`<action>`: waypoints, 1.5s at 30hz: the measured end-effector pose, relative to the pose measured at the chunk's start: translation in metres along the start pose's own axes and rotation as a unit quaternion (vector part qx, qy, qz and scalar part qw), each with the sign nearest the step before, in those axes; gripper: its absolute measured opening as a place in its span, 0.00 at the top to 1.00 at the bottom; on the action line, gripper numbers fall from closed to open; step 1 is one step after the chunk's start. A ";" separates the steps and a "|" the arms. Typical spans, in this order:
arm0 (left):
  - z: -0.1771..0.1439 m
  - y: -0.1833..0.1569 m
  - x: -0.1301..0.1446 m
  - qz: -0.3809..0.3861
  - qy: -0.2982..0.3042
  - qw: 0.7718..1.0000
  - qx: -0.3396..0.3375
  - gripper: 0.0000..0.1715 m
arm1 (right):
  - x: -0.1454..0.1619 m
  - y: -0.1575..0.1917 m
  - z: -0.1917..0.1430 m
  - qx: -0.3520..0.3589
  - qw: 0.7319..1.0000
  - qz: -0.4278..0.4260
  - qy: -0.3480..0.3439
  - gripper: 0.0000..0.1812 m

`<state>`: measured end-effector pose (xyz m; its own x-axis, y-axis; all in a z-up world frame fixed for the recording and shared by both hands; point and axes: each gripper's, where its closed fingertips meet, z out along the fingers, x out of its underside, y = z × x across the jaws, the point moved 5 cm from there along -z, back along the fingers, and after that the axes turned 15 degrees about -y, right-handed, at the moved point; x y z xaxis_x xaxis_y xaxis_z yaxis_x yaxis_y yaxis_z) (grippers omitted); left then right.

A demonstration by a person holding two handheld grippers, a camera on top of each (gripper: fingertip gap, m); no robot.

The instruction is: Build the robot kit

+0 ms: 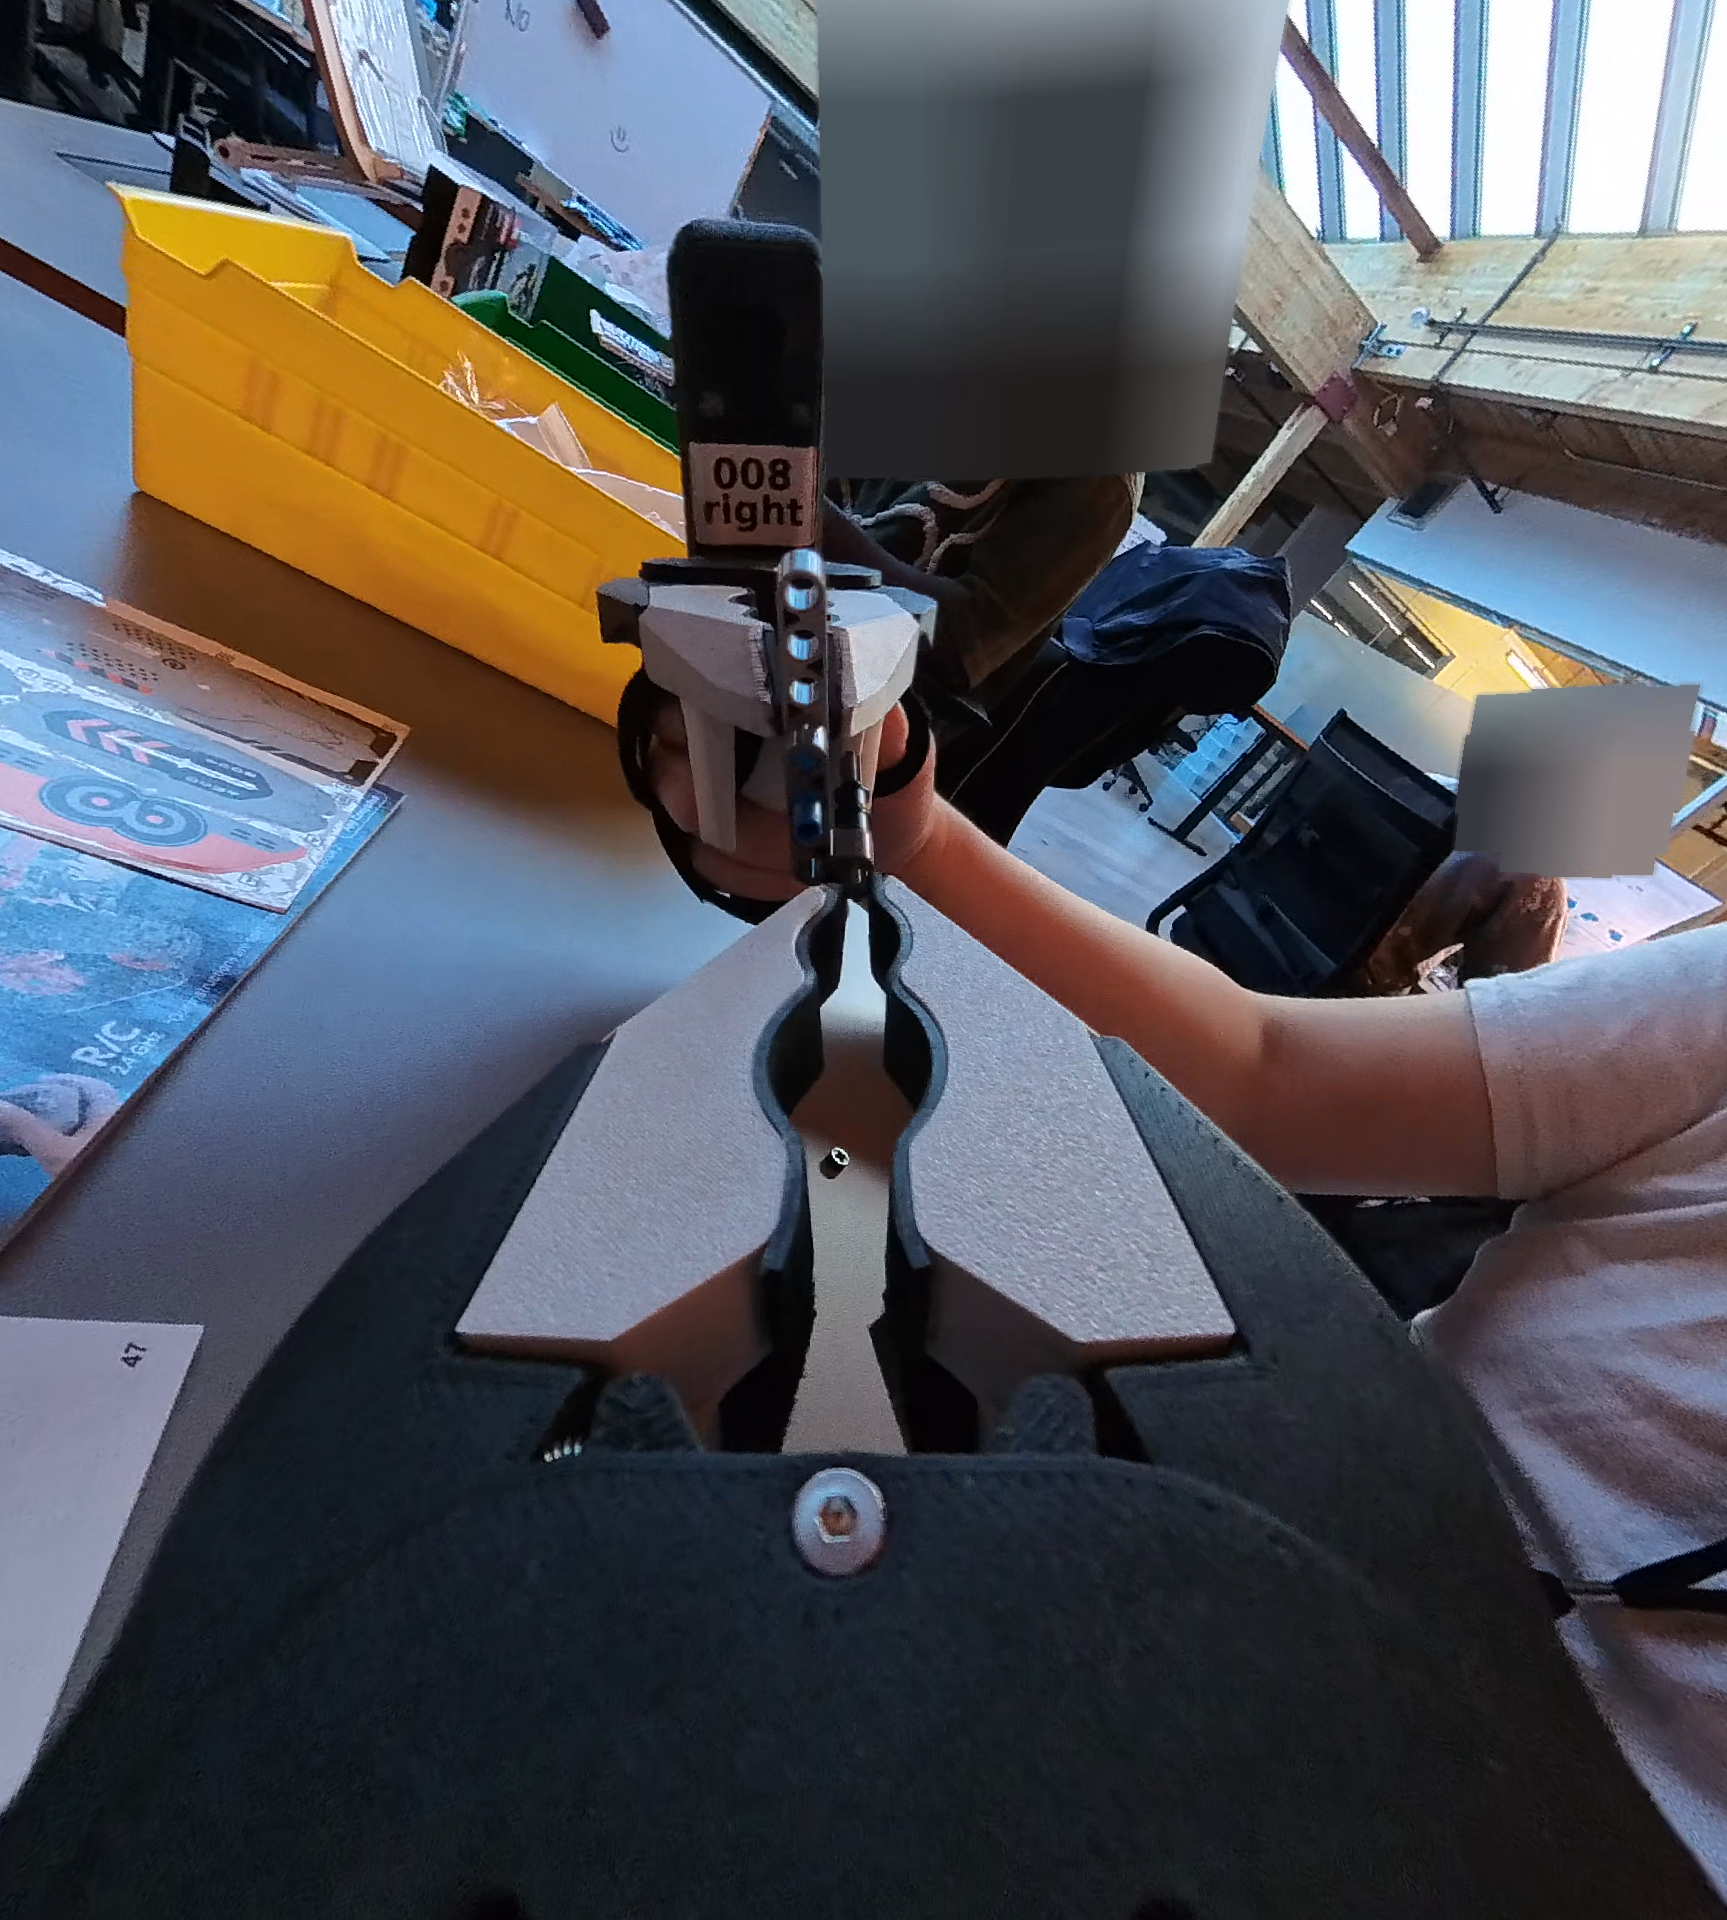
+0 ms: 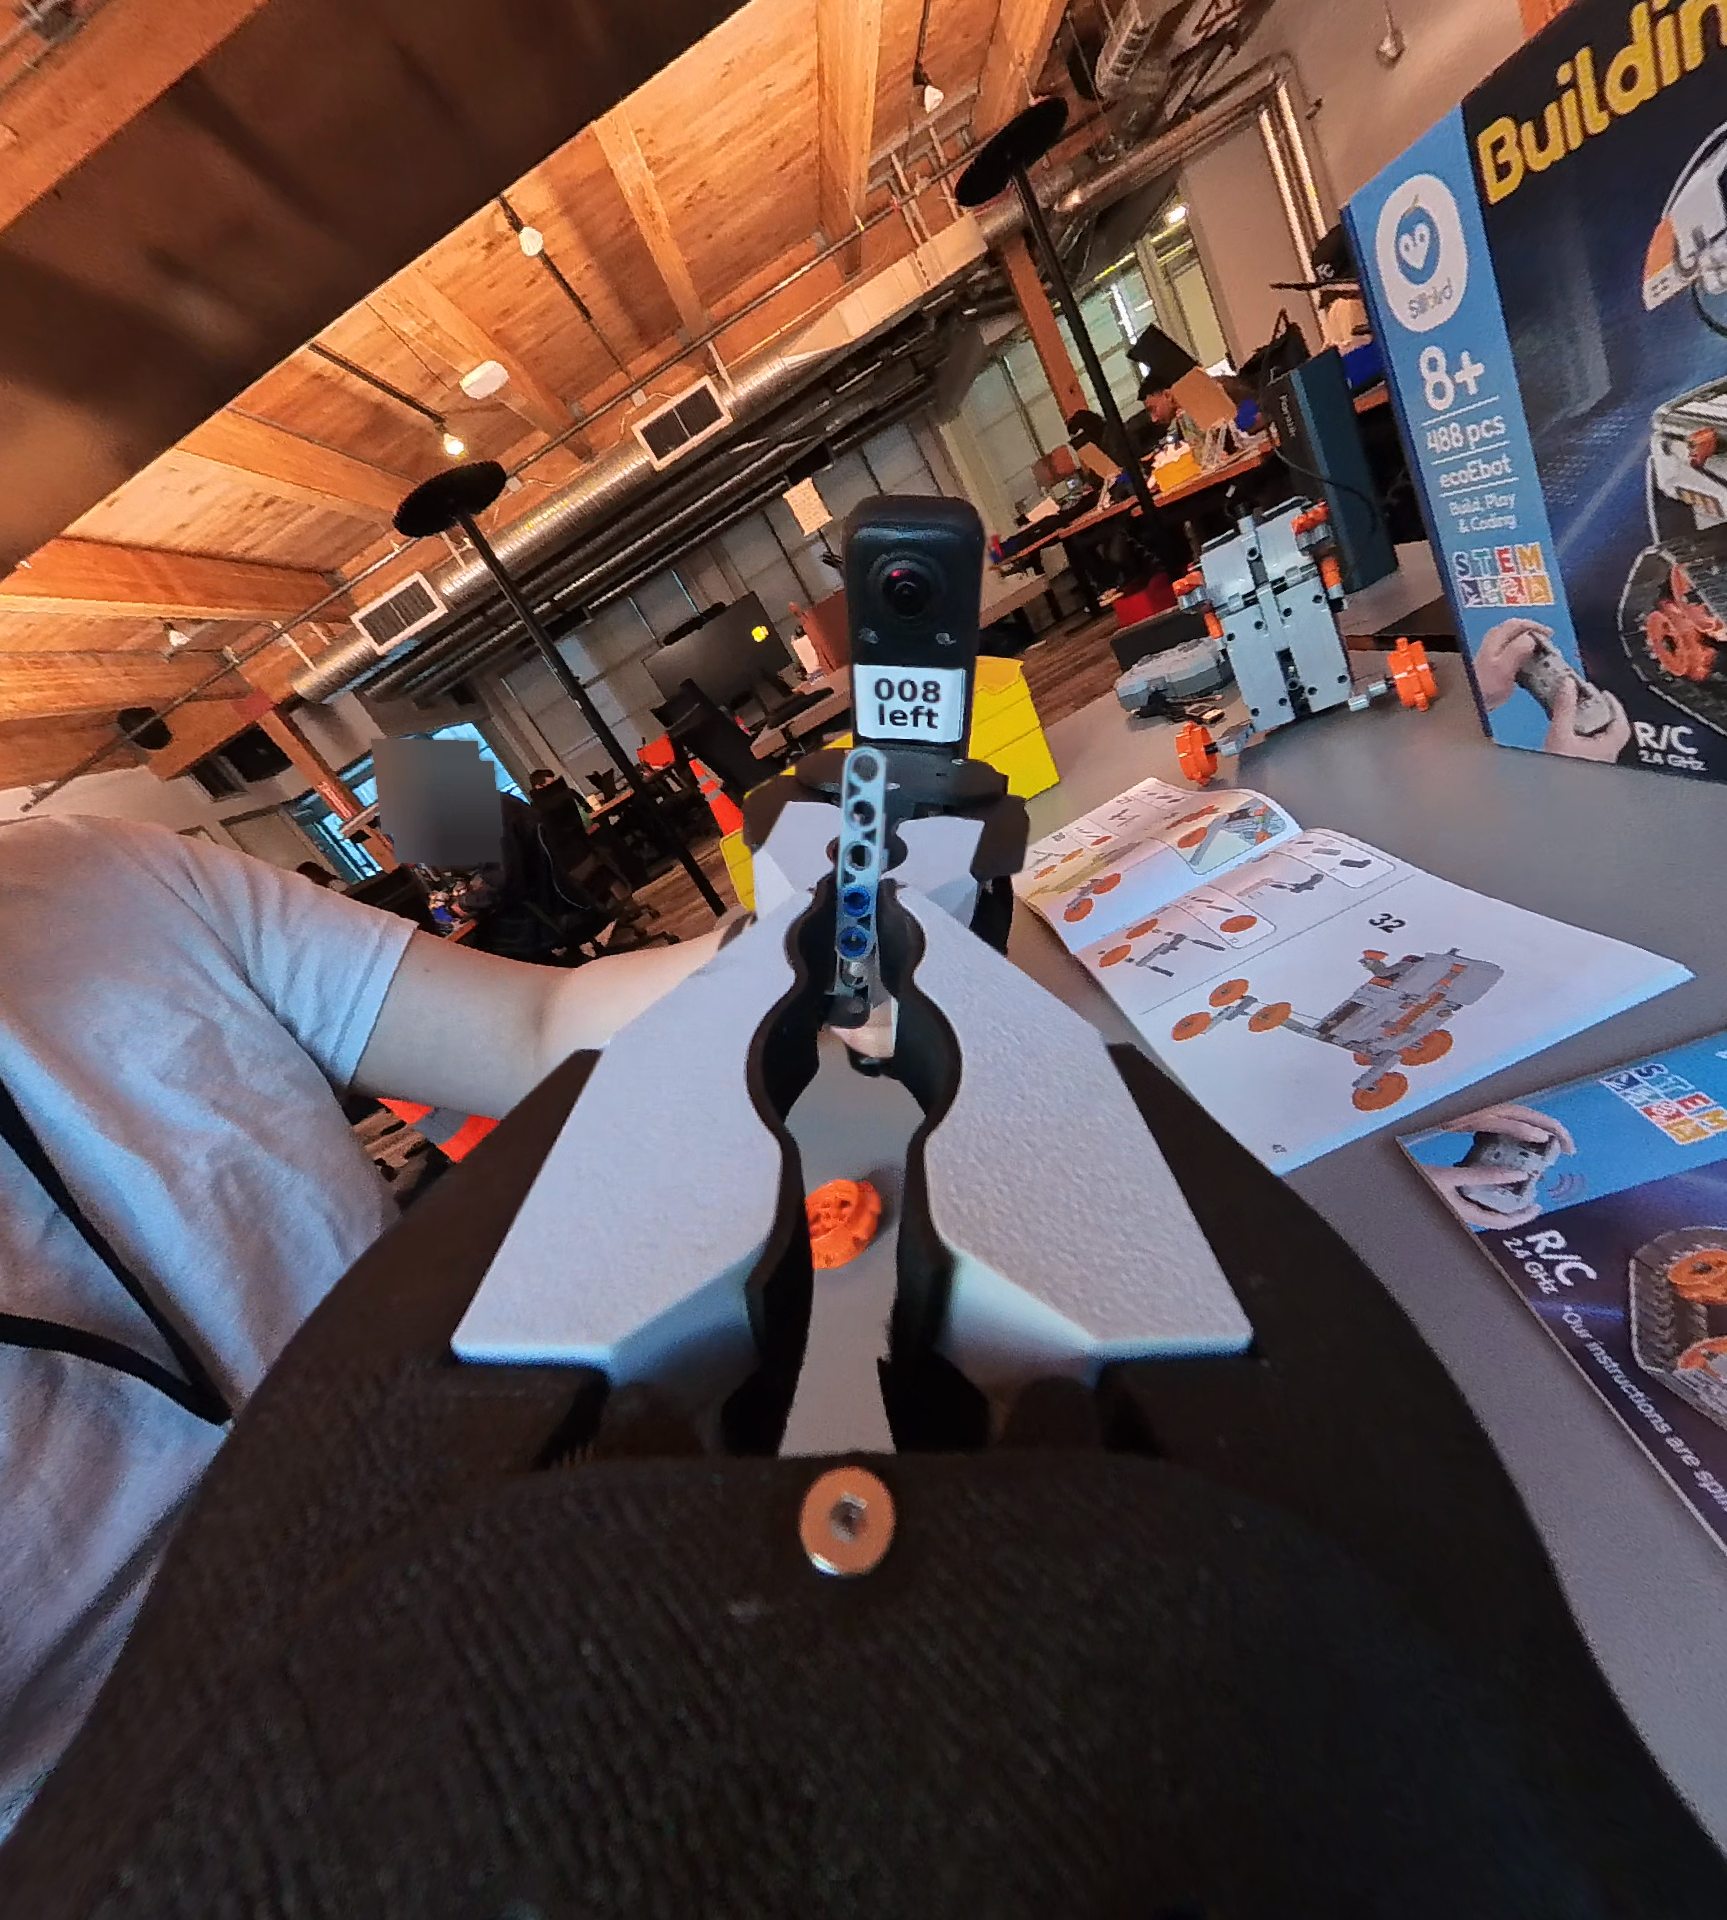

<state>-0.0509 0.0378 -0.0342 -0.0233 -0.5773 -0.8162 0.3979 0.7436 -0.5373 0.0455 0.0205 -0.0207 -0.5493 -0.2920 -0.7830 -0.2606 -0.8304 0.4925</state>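
Observation:
A grey beam with holes and blue pins (image 1: 803, 665) stands upright between the two grippers, which face each other over a dark table (image 1: 443, 831). My left gripper (image 1: 846, 896) is nearly shut, and its tips pinch the beam's lower end at a black connector. My right gripper (image 2: 857, 966) is shut on the same beam (image 2: 857, 862), whose top sticks up past the fingertips. The right gripper also shows in the left wrist view (image 1: 786, 675), held by a hand. The left gripper also shows beyond the beam in the right wrist view (image 2: 890, 831).
A yellow bin (image 1: 371, 436) holds bags at the back left. Booklets (image 1: 111, 748) and an open instruction booklet (image 2: 1306, 935) lie flat. A toy box (image 2: 1617, 416) and a half-built grey model (image 2: 1274, 623) stand far right. An orange wheel (image 2: 838, 1221) and a small black bush (image 1: 838, 1156) lie below the grippers. Both grippers' tips are close together, under 4 cm apart.

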 end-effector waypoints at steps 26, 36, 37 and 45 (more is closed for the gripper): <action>-0.014 0.006 -0.028 -0.074 -0.110 0.991 -0.001 0.93 | -0.018 0.002 0.042 0.032 0.997 -0.062 -0.012 0.97; -0.014 -0.008 -0.038 -0.145 -0.146 0.976 0.072 0.94 | -0.022 0.017 0.059 -0.012 0.996 -0.083 -0.015 0.97; -0.015 -0.010 -0.040 -0.141 -0.142 0.977 0.075 0.94 | -0.023 0.021 0.059 -0.010 0.996 -0.093 -0.007 0.95; -0.081 -0.003 -0.090 -0.067 -0.113 0.991 -0.031 0.94 | 0.049 0.047 -0.043 0.130 0.904 -0.206 0.350 0.88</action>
<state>-0.1247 0.1148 0.0240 0.1360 -0.7272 -0.6728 0.3475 0.6710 -0.6550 0.0407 -0.0531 -0.0518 0.2514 -0.2885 -0.9239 -0.5569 -0.8238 0.1057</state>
